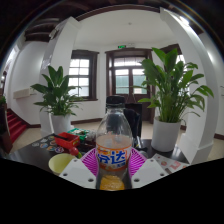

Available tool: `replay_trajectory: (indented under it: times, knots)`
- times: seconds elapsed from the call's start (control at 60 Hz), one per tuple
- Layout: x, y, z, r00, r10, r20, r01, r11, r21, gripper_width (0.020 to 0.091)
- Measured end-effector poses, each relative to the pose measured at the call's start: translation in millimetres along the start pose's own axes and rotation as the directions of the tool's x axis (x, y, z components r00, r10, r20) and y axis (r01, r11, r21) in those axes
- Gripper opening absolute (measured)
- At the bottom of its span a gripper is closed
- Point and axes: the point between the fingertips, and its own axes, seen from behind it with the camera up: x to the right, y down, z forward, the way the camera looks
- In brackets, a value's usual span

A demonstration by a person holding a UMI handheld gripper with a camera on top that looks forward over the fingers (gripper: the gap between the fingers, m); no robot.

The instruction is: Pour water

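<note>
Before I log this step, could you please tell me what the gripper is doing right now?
Gripper: closed on the bottle of orange drink, holding it upright between both fingers.

a clear plastic bottle (113,150) stands upright between the gripper (113,172) fingers — orange drink fills its lower part, a blue label with white and orange lettering wraps the middle, and the upper part narrows to a clear neck.

Tool (112,172) clamped on bottle (113,150); plants beyond
</note>
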Motion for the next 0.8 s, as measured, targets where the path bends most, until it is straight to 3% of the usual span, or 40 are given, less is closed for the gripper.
replay_trajectory:
  times: [0.067,0.1,0.317,0.533,0.567,0.583,0.617,0.683,0.8]
  knots:
    - [-8.1,11.1,13.1,1.0,0.004,0.003,-0.004,1.0,-0.017,0.0356]
    - [-10.4,4.0,18.4,1.0,0.006,-0.001,-0.006,1.0,0.022,0.0347]
    - [-7.3,13.0,1.7,0.998,-0.047,-0.029,0.048,0.998,0.04,0.0347]
    - [-5.8,13.1,-2.9,0.997,-0.046,-0.065,0.048,0.999,0.022,0.0534]
    - [-4.4,12.2,-7.4,0.997,-0.041,-0.067,0.042,0.999,0.02,0.0596]
    - [-4.2,11.6,-10.0,0.997,-0.04,-0.066,0.041,0.999,0.02,0.0671]
    - [-8.9,9.0,-13.9,0.997,-0.037,-0.068,0.039,0.999,0.019,0.0719]
    - [-9.8,5.4,-31.8,0.996,-0.034,-0.076,0.036,0.999,0.025,0.077]
    - [-13.1,8.1,-75.0,0.994,0.007,-0.106,-0.007,1.0,0.007,0.079]
